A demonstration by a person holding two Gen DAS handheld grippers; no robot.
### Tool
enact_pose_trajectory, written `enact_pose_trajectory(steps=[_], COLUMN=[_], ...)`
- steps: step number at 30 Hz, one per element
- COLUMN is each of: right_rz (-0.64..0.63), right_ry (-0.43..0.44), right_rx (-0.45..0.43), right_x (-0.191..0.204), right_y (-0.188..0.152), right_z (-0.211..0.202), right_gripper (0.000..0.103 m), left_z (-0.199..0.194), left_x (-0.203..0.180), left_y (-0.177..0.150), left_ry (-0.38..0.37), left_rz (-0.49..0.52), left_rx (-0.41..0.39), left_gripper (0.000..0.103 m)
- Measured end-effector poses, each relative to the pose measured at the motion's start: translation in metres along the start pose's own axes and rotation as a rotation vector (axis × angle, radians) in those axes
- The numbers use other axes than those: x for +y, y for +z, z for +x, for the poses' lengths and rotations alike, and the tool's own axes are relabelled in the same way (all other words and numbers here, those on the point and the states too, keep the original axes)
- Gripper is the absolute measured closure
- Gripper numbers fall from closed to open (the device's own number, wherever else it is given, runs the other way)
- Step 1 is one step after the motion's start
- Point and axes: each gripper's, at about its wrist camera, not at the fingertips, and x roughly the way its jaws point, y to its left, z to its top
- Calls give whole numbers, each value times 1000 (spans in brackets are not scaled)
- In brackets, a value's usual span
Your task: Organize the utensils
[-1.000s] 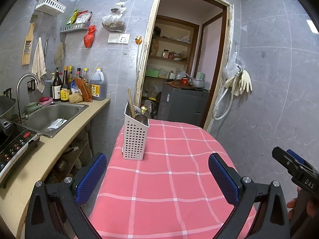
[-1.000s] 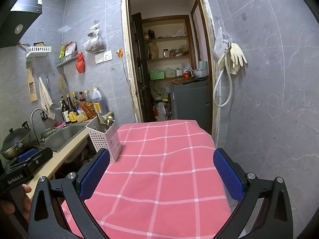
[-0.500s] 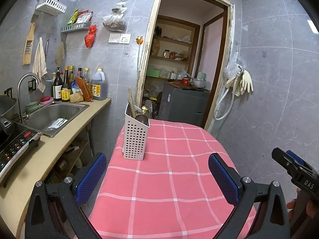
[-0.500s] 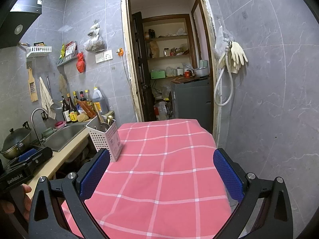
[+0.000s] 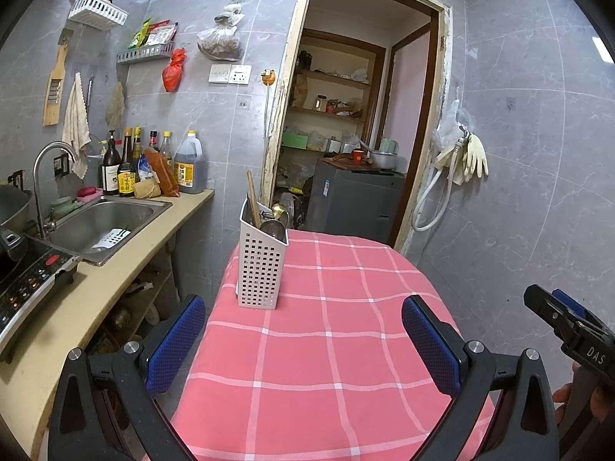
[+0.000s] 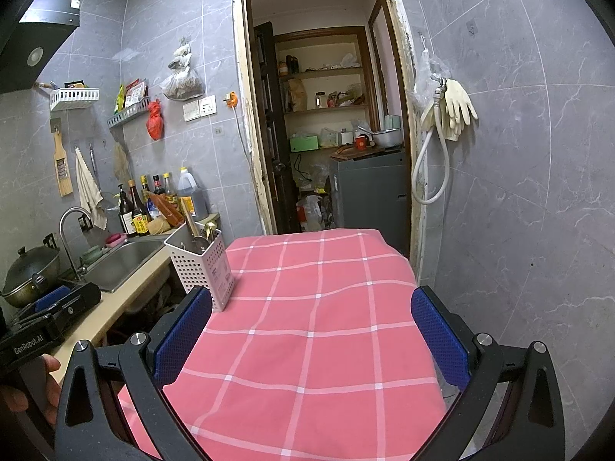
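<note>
A white perforated utensil holder [image 5: 262,265] stands upright on the left part of the pink checked tablecloth [image 5: 338,330]. Wooden chopsticks [image 5: 252,199] and metal spoons [image 5: 273,226] stick out of its top. In the right wrist view the same holder [image 6: 201,267] sits at the cloth's left edge. My left gripper [image 5: 303,340] hovers over the near part of the table, open, with nothing between its blue pads. My right gripper [image 6: 311,336] is open and empty too, level with the holder and to its right. No loose utensil lies on the cloth.
A counter with a steel sink [image 5: 102,223], a tap [image 5: 46,161], bottles [image 5: 127,169] and a stove [image 5: 27,280] runs along the left. A wok [image 6: 30,274] sits on the stove. An open doorway [image 5: 346,134] lies behind the table. Gloves and a hose [image 5: 467,157] hang on the right wall.
Both views have shifted very slightly; the holder and the grippers' opening look the same.
</note>
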Motion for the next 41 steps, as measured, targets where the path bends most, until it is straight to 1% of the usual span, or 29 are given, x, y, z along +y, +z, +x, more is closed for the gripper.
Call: enact_pose_trajectory(steps=[21,25,31,36,41], right_rz=[0,1,-3,-3,-4], right_ry=[0,0,0,-1,-4], right_rx=[2,2,5,7,15], right_x=[-1,-1,-2,-2,-3], right_y=[1,1,-1,-1,-8], right_z=[0,1,-1,0,1], right_gripper=[1,1,1,1,1], left_z=[0,1,3,3,6], left_x=[0,1,-1,1,4], left_y=[0,1,2,3,4], left_ry=[-4,14,35,34,36], left_rz=[0,-20,0,1,-13], left_rx=[2,21,20,22,32], left_gripper=[0,0,0,0,0])
